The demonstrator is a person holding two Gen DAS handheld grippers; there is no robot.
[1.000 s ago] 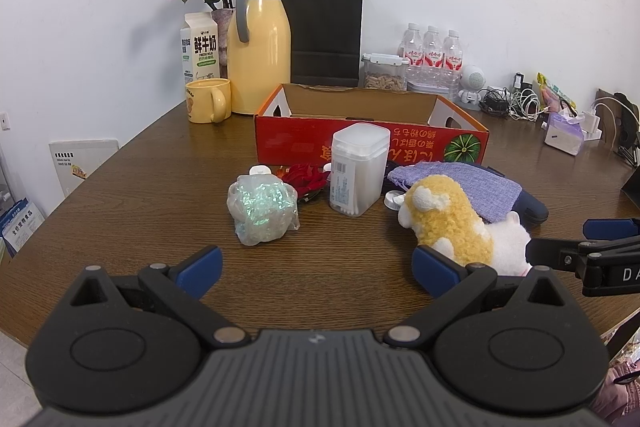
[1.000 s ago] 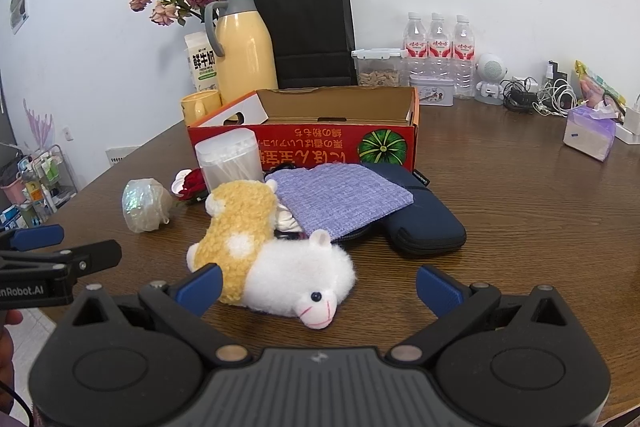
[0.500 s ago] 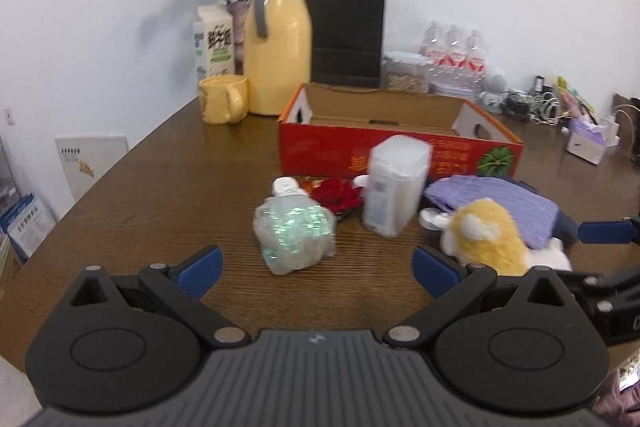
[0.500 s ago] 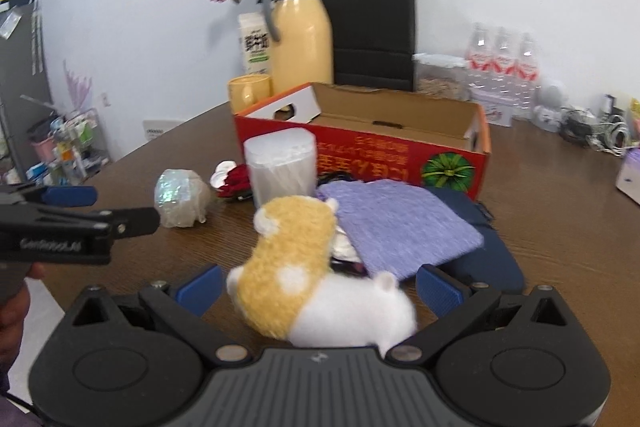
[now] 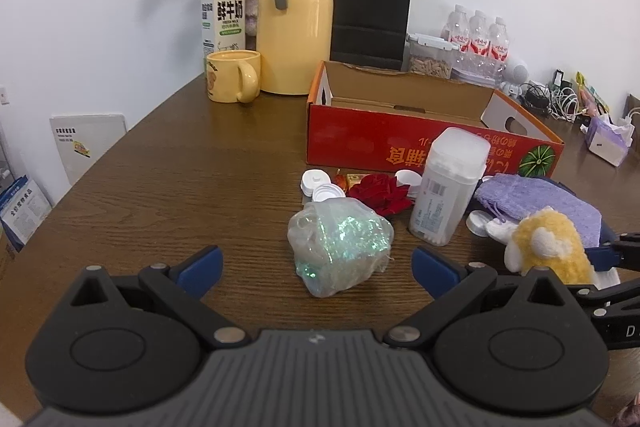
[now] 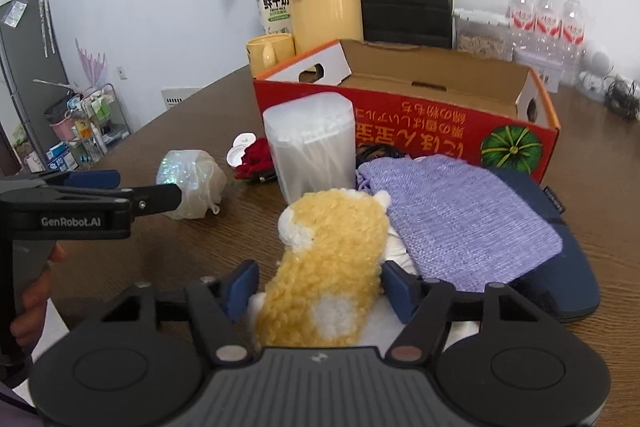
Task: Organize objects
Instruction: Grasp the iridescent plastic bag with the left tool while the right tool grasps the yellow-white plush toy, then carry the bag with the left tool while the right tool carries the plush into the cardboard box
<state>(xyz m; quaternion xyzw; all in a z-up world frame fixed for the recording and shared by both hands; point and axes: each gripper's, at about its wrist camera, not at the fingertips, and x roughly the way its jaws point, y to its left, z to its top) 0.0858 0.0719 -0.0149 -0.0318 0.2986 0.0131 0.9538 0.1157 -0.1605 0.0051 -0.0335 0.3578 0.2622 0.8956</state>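
The right gripper is closing around the yellow-and-white plush toy, which lies on the table against the purple pouch; whether the pads already press the fur is hard to tell (its lower half is hidden behind the gripper body). The left gripper stands wide apart, empty, the iridescent wrapped bundle between its fingertips, untouched. The red box stands behind
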